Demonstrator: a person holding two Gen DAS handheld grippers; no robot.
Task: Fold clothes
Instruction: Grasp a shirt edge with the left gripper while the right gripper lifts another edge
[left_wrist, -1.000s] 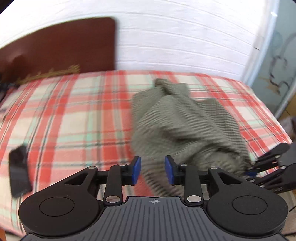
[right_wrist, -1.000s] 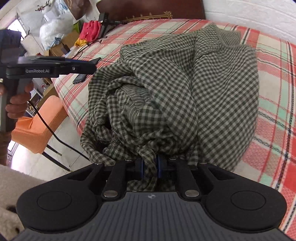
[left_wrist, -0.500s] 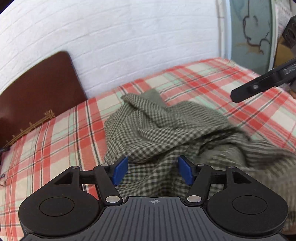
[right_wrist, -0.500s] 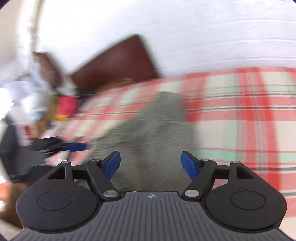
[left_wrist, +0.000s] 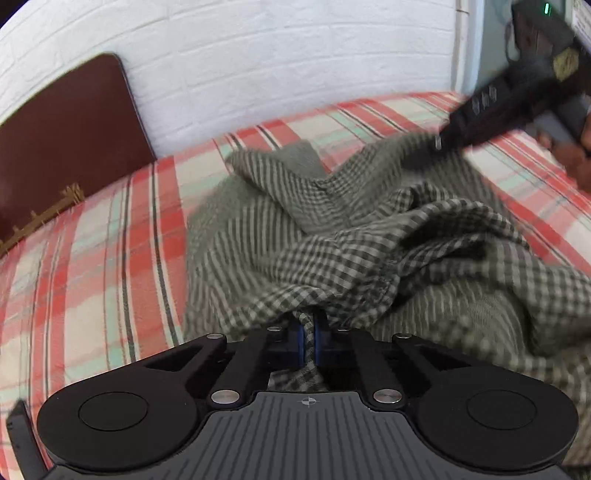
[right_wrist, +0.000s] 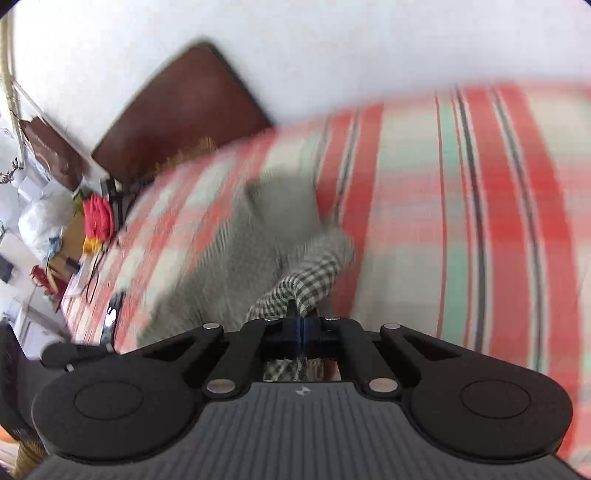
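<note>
The checked garment (left_wrist: 369, 236) lies rumpled in a heap on my plaid bedspread (left_wrist: 110, 266), toward the side nearest me, with one end reaching back toward the white brick wall (left_wrist: 277, 62). My left gripper (left_wrist: 309, 341) has its jaws pressed together on a fold at the heap's near edge. My right gripper (right_wrist: 302, 334) pinches another bit of the cloth, which rises from its jaws in a small roll. Its view is badly blurred. A dark brown headboard (left_wrist: 62, 136) stands against the wall at the left.
</note>
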